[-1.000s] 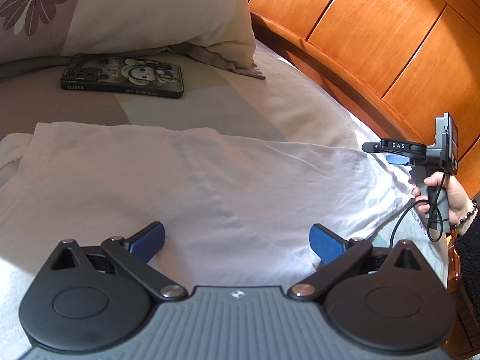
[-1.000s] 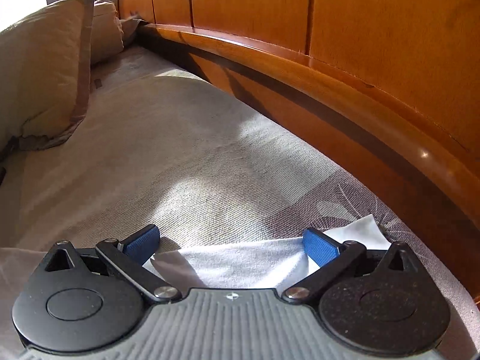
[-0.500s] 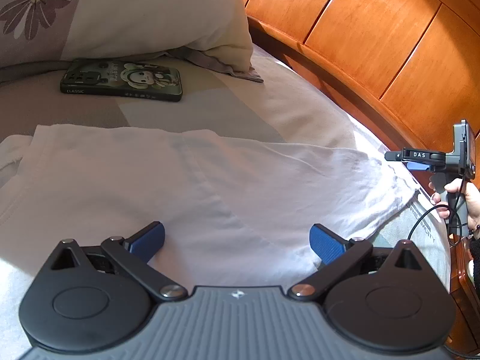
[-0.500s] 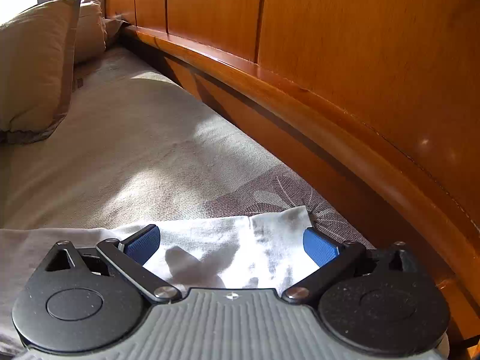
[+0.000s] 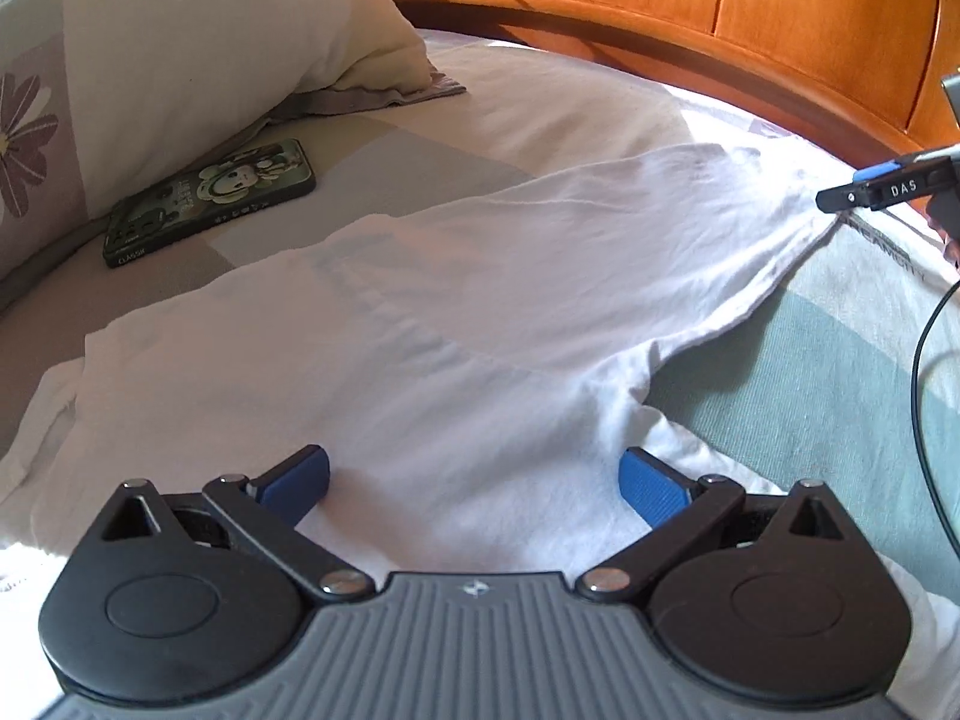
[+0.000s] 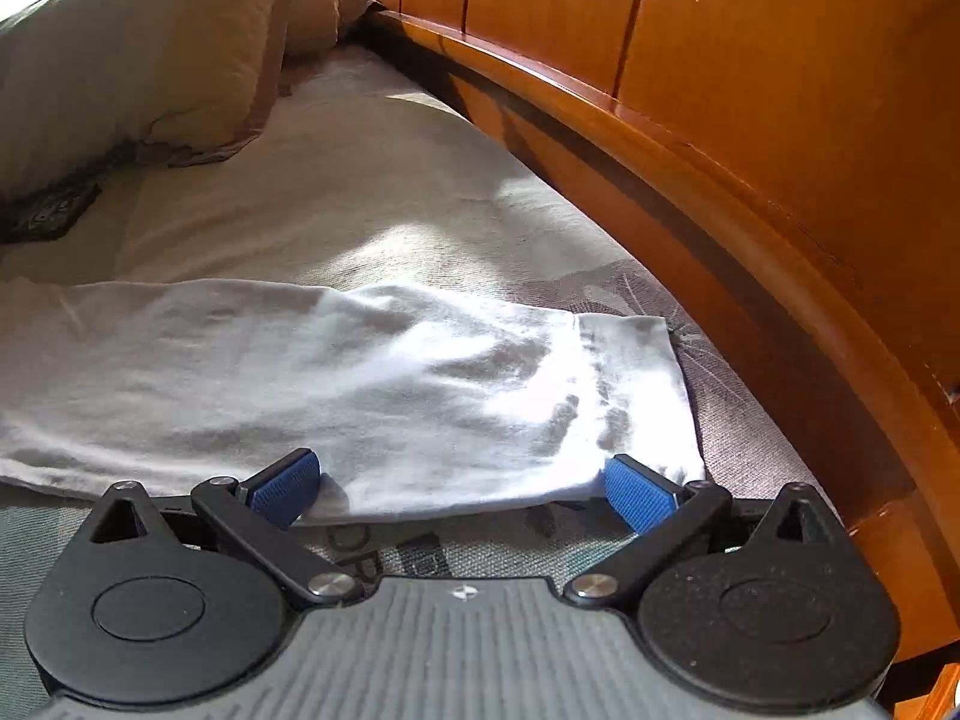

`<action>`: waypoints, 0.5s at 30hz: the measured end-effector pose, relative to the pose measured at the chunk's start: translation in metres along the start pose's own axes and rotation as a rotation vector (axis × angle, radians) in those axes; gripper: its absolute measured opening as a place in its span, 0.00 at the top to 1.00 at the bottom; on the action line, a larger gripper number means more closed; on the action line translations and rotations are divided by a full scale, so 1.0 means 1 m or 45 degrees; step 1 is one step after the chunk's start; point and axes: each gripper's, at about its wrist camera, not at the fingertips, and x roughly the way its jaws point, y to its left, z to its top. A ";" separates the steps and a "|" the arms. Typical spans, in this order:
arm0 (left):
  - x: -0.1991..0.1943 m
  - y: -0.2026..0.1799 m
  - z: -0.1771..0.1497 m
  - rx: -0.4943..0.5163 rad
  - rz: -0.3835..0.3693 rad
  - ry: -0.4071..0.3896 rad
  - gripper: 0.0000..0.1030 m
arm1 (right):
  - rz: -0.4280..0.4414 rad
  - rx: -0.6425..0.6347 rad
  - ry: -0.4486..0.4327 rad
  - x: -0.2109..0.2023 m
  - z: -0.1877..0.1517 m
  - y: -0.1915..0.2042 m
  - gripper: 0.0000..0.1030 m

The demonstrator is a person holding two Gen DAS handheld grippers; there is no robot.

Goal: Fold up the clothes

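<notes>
The white shirt lies flat on the bed, its long axis running from the left tongs, spread open over its body, to the right tongs, open astride its far corner

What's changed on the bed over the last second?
The right gripper came to the shirt's sleeve end, fingers open around its edge. The left gripper's view swung right. The left is still open over the shirt; the phone stays by the pillow.
</notes>
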 end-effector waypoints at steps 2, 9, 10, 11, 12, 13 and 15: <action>-0.011 -0.009 0.003 0.033 -0.050 -0.082 0.01 | -0.023 -0.009 -0.019 -0.009 -0.003 -0.006 0.00; 0.013 -0.040 0.010 -0.057 -0.339 -0.048 0.01 | 0.026 0.019 -0.092 0.002 0.006 -0.009 0.00; 0.018 -0.043 0.008 -0.079 -0.348 -0.038 0.01 | 0.056 0.030 -0.089 0.008 0.006 -0.011 0.00; 0.018 -0.048 0.006 -0.086 -0.336 -0.047 0.01 | 0.065 0.044 -0.075 0.013 0.003 -0.015 0.00; 0.015 -0.052 0.005 -0.077 -0.336 -0.047 0.01 | 0.042 0.068 -0.045 0.018 0.000 -0.022 0.00; 0.012 -0.053 0.004 -0.061 -0.343 -0.043 0.01 | 0.039 0.104 -0.036 0.020 -0.004 -0.030 0.00; 0.003 -0.052 0.004 -0.047 -0.360 -0.047 0.01 | 0.061 0.172 -0.044 0.015 -0.007 -0.046 0.00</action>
